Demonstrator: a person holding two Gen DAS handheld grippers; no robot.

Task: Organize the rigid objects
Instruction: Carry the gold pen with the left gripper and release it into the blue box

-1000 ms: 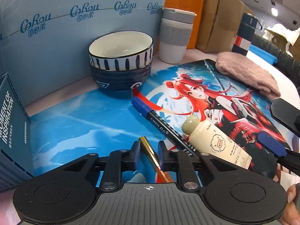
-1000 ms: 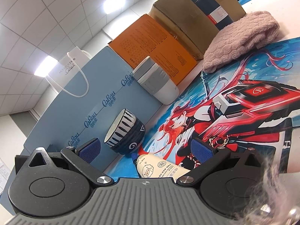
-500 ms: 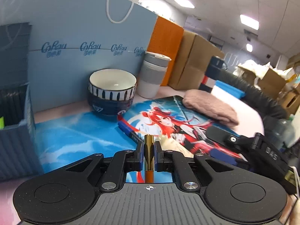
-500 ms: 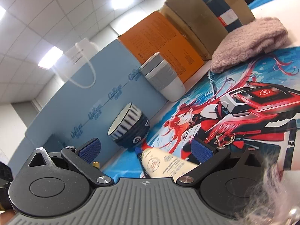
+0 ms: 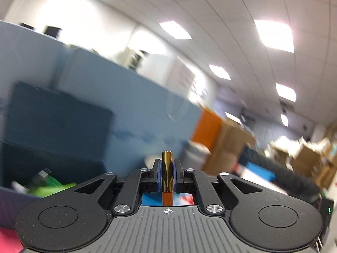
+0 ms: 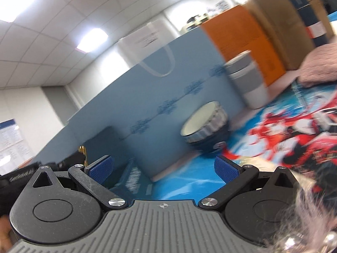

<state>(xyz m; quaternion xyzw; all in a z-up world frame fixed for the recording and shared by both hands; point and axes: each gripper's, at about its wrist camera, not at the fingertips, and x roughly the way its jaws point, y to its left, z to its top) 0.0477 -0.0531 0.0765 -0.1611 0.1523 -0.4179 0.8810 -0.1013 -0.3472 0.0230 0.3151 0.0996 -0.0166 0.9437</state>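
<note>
Presently the left gripper [image 5: 167, 174] has its jaws clamped on a pen [image 5: 167, 171], whose gold-coloured end stands upright between the blue pads [image 5: 159, 175] and projects above them; an orange section of the barrel shows below the pads. The left wrist view is tilted up toward the ceiling and blurred. At 9 o'clock from the gripper sits a dark blue organiser box [image 5: 56, 126], with green items [image 5: 52, 186] in its lower part; their nature cannot be determined.

The right gripper [image 6: 163, 167] has its jaws spread wide with nothing between the blue pads [image 6: 101, 166]. At 1 o'clock from it, two stacked bowls [image 6: 207, 126] rest on the printed mat [image 6: 273, 139]. Further toward 2 o'clock stands a grey-and-white cup [image 6: 247, 80], just beside an orange box [image 6: 246, 40]. A light blue paper bag [image 6: 168, 88] stands behind the bowls. At 10 o'clock, the gold pen tip [image 6: 81, 150] is visible above the other gripper's body.
</note>
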